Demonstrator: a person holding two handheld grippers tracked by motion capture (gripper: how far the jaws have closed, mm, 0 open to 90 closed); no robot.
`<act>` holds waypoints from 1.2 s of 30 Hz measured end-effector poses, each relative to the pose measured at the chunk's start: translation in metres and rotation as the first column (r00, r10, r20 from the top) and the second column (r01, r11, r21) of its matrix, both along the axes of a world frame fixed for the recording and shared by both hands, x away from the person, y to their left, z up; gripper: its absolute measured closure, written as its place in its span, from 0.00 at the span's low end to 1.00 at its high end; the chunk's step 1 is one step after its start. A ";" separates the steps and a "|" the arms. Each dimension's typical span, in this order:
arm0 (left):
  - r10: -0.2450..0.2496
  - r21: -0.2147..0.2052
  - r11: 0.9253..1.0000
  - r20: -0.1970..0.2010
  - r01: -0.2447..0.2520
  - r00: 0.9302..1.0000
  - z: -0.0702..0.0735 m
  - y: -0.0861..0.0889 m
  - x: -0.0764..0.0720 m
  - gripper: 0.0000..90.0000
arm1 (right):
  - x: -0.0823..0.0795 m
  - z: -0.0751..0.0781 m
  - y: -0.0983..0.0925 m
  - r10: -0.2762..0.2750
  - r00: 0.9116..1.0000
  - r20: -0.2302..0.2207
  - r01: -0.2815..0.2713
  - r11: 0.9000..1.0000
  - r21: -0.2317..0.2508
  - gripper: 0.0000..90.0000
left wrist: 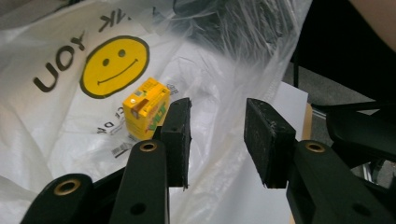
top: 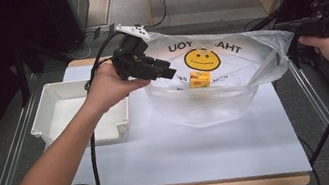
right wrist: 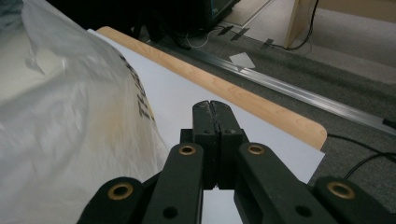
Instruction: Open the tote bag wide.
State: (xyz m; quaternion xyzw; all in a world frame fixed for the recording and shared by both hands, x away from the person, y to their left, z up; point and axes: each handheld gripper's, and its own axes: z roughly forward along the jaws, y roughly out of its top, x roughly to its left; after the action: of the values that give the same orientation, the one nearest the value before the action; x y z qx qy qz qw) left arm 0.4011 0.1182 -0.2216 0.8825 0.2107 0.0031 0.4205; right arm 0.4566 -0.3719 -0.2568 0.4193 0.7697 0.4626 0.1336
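Forearm (top: 41,184) over white tabletop (top: 188,154), grey floor (top: 8,169).

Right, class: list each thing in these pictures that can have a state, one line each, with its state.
Plastic bag: mouth held open, lifted at its sides.
Yellow box: upright inside the bag.
White tray: nothing in it, beside the bag.
Left tongs: jaws apart, nothing visibly pinched between them.
Right tongs: jaws shut together, next to the bag's edge.

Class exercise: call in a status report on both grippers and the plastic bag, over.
Left gripper open beside the plastic bag. Right gripper shut, jaws together. Yellow box inside bag. Nothing in the way.
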 end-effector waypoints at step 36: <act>0.084 0.036 0.996 0.025 -0.085 0.996 0.035 -0.031 0.057 0.95 | -0.017 0.102 0.165 0.240 0.968 0.071 -0.234 0.968 -0.090 1.00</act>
State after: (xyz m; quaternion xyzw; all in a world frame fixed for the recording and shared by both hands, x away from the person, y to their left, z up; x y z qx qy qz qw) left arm 0.4577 0.0873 -0.1869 0.8804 0.2426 0.0353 0.4060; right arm 0.4399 -0.2069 -0.1547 0.2993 0.8263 0.4603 0.1255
